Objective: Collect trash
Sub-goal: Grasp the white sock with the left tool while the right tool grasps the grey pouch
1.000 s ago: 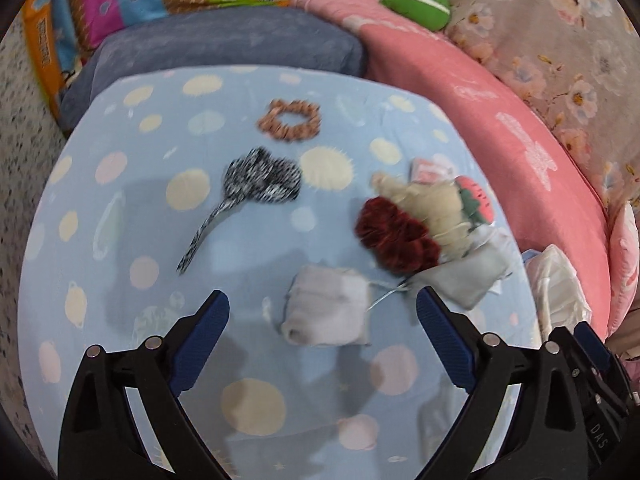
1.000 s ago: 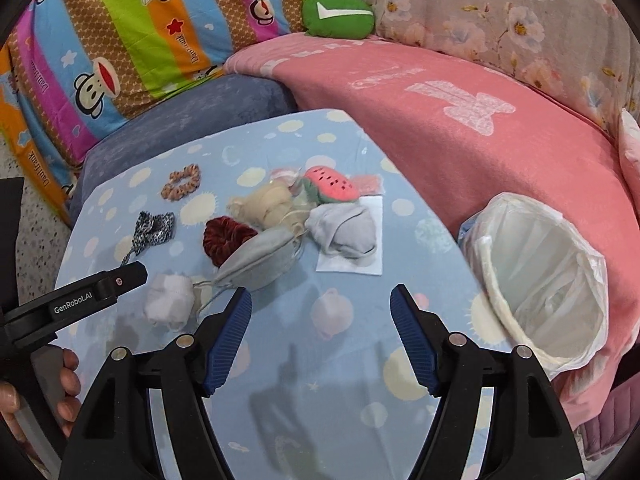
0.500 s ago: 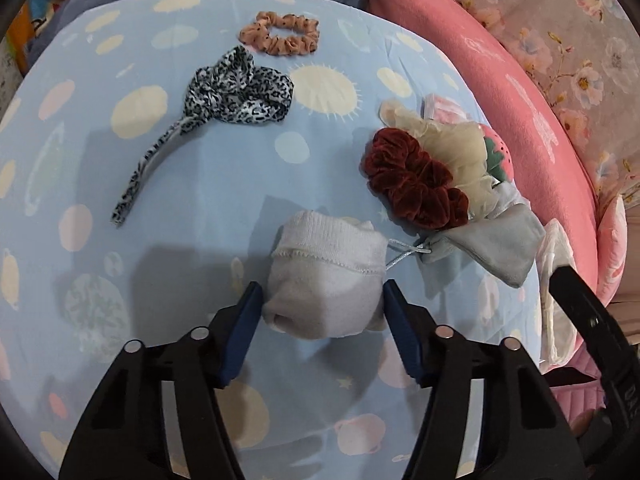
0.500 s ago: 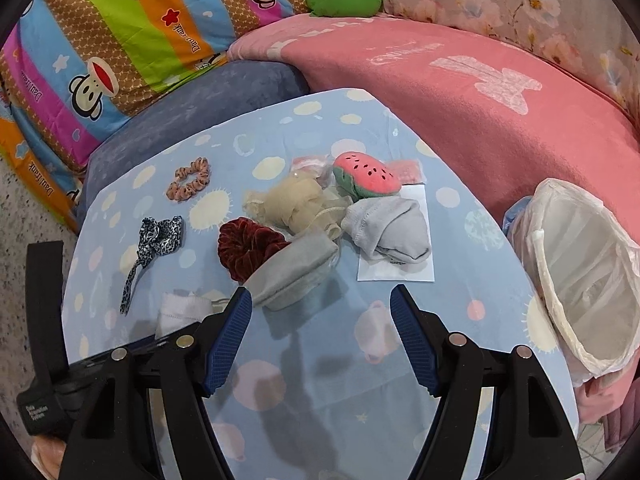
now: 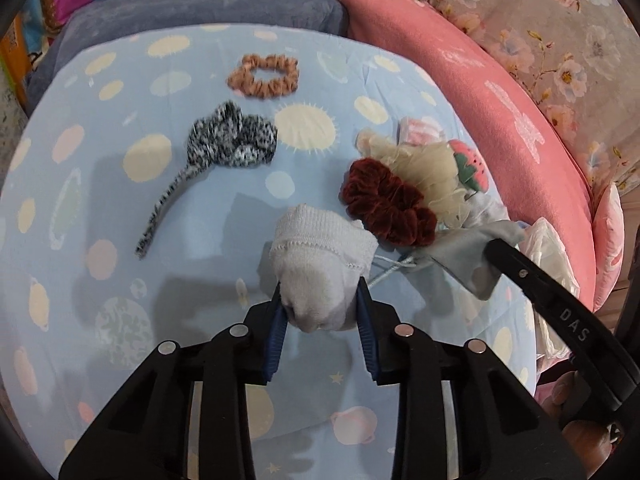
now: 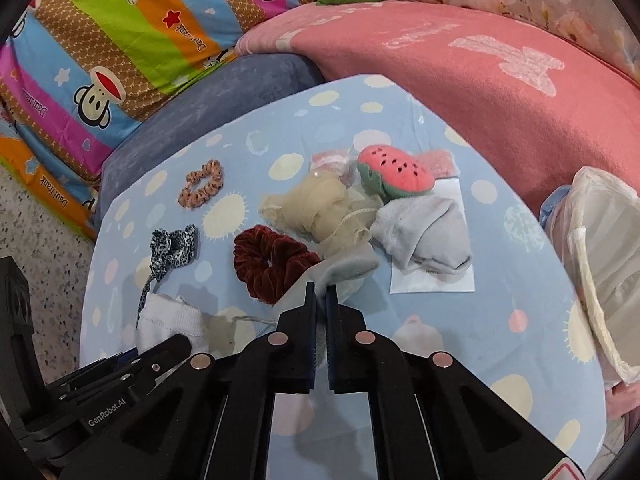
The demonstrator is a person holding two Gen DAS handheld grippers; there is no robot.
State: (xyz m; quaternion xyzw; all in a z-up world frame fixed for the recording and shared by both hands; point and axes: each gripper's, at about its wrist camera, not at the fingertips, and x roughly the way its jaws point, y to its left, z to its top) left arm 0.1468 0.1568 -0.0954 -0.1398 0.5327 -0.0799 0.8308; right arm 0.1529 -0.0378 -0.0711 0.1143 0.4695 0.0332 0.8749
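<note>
A rolled white sock [image 5: 320, 248] lies on the blue spotted tablecloth [image 5: 120, 272]. My left gripper [image 5: 320, 304] has it between its blue pads; the jaws are closing and both pads press into its near end. A grey face mask [image 6: 348, 264] lies beside a dark red scrunchie [image 6: 272, 264]. My right gripper [image 6: 320, 292] is shut on the mask's near edge. In the left wrist view the mask [image 5: 472, 256] shows with one of the right gripper's black fingers [image 5: 520, 268] on it.
Also on the cloth are a leopard-print hair tie [image 5: 232, 140], a tan scrunchie [image 5: 264, 76], a beige mesh bundle [image 6: 320, 208], a watermelon plush [image 6: 396, 172] and a grey cloth on white paper [image 6: 424, 232]. A white bag-lined bin [image 6: 600, 240] stands right, against the pink blanket [image 6: 480, 80].
My left gripper came down over the white sock and closed from wide open onto it. My right gripper moved forward to the grey mask and snapped shut on its edge.
</note>
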